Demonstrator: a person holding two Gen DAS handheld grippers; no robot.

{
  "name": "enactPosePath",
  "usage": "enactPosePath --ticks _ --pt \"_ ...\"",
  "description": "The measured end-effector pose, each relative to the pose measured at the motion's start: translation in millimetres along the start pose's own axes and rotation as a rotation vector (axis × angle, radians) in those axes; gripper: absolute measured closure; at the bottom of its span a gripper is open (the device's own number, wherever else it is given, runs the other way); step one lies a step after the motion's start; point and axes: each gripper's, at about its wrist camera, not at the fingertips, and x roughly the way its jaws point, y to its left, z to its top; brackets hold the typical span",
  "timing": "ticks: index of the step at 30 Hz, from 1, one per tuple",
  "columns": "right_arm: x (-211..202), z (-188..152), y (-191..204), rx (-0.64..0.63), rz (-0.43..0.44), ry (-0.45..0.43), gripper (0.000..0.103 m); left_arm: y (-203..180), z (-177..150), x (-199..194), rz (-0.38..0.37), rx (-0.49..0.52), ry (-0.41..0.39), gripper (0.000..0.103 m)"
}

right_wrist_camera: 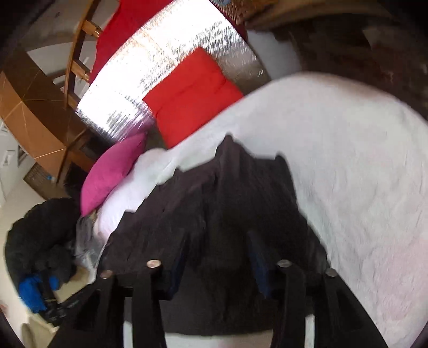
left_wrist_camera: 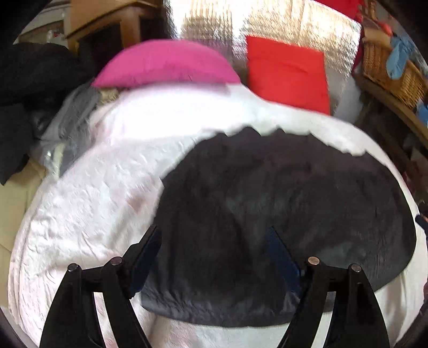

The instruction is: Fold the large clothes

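A large dark grey garment [left_wrist_camera: 281,203] lies spread flat on a white bed cover [left_wrist_camera: 107,192]. My left gripper [left_wrist_camera: 214,235] is open and hovers over the garment's near left part, with nothing between its fingers. In the right wrist view the same garment [right_wrist_camera: 227,208] lies below my right gripper [right_wrist_camera: 216,241], which is open and empty above the garment's near edge. The white bed cover [right_wrist_camera: 361,174] stretches away to the right. Both views are motion-blurred.
A pink pillow [left_wrist_camera: 165,64] and a red cushion [left_wrist_camera: 286,75] sit at the head of the bed against silver foil [left_wrist_camera: 294,24]. A heap of grey and black clothes [left_wrist_camera: 53,107] lies at the left. A wicker basket [left_wrist_camera: 393,69] stands at the right.
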Motion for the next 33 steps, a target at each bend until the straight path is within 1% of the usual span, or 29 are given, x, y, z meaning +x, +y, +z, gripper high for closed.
enactPosePath --ticks 1,3,4,5,9,10,11,13,14,16,18,19,21,23,24,26,29,31,33 --pt "3 4 1 -0.001 -0.019 -0.017 0.041 6 3 0 0.020 -0.017 -0.006 0.021" --pt "9 11 1 -0.008 -0.066 -0.035 0.033 21 7 6 0.044 -0.056 0.005 0.021" --pt "15 15 1 -0.020 -0.104 -0.042 0.031 28 8 9 0.049 -0.074 0.017 0.021" --pt "21 17 -2 -0.027 -0.133 -0.039 0.031 39 8 15 0.058 -0.109 0.041 0.021" --pt "35 23 -26 0.024 -0.143 0.001 0.031 68 2 32 0.066 -0.198 0.097 0.021" --pt "40 25 -31 0.035 -0.138 0.009 0.031 70 3 38 0.066 -0.201 0.107 0.021" --pt "45 25 -34 0.032 -0.146 0.026 0.031 72 0 47 0.080 -0.199 0.142 0.021" --pt "61 22 -42 0.030 -0.201 0.096 0.032 71 -5 60 0.084 -0.193 0.183 0.021" --pt "66 21 -45 0.044 -0.197 0.116 0.032 72 -7 62 0.080 -0.196 0.187 0.020" --pt "65 22 -47 0.058 -0.180 0.120 0.032 72 -4 54 0.075 -0.198 0.176 0.021" --pt "55 26 -42 0.039 -0.169 0.100 0.032 74 -1 45 0.057 -0.213 0.156 0.021" --pt "46 28 -39 0.033 -0.147 0.079 0.031 76 2 42 0.040 -0.230 0.142 0.021" --pt "30 31 -32 0.025 -0.086 0.047 0.031 75 6 27 -0.014 -0.253 0.106 0.021" --pt "13 32 -19 0.001 -0.014 0.024 0.031 67 11 13 -0.083 -0.238 0.076 0.021" --pt "9 31 -14 -0.009 0.009 0.017 0.031 63 12 14 -0.098 -0.230 0.068 0.021" --pt "-2 27 1 -0.033 0.066 0.016 0.031 51 11 3 -0.144 -0.207 0.049 0.021" --pt "-13 18 15 -0.039 0.107 0.018 0.031 38 6 -5 -0.221 -0.198 0.065 0.021" --pt "-23 11 16 -0.022 0.140 0.013 0.031 34 -2 -7 -0.268 -0.233 0.094 0.021" --pt "-36 5 11 0.021 0.155 0.003 0.030 35 -12 -6 -0.309 -0.279 0.129 0.020"
